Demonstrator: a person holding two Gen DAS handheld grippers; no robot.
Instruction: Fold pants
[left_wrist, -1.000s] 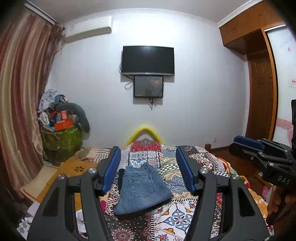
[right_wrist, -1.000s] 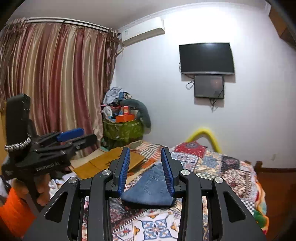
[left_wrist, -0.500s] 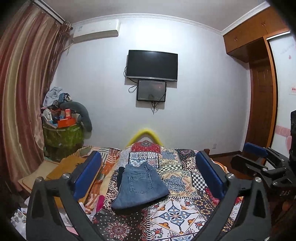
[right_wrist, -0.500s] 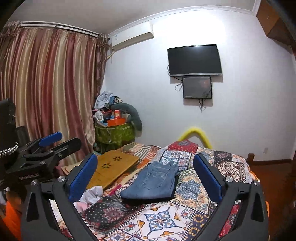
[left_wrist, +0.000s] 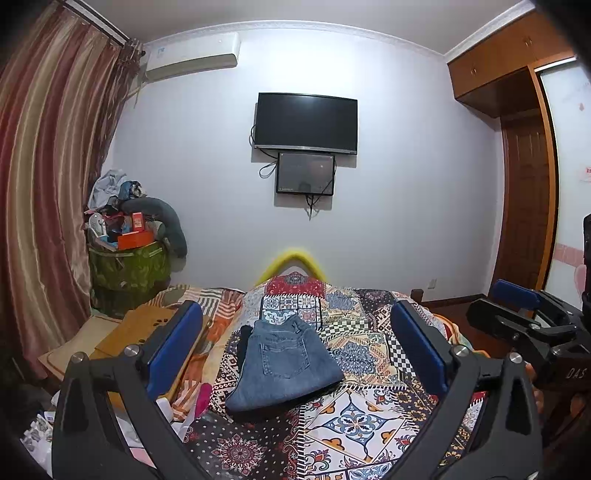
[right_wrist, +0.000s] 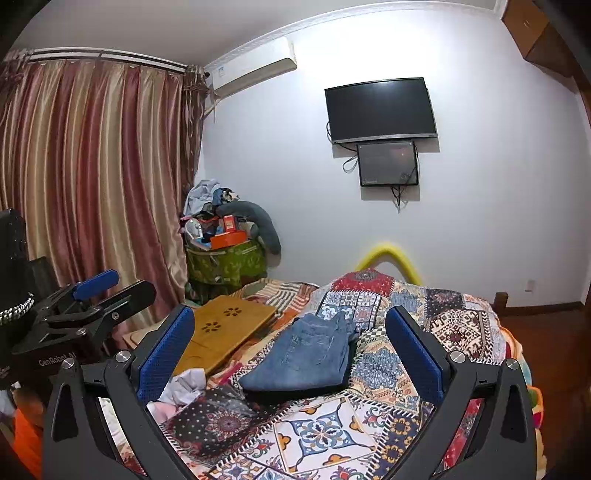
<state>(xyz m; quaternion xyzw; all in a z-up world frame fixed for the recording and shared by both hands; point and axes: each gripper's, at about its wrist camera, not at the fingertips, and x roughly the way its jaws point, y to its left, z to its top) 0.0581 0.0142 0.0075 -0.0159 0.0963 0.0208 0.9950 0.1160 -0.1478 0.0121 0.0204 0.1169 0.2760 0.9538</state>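
Observation:
Folded blue jeans lie in a compact stack on the patchwork bedspread, back pocket up. They also show in the right wrist view. My left gripper is wide open and empty, held above and short of the jeans. My right gripper is also wide open and empty, held back from the jeans. Each gripper shows at the edge of the other's view, the right one and the left one.
A wooden lap desk lies on the bed's left side, with loose clothes beside it. A cluttered green bin stands by the curtain. A TV hangs on the far wall. A wardrobe is at right.
Both grippers opened from nearly shut to wide open and drew back from the jeans. The jeans stayed folded on the bed.

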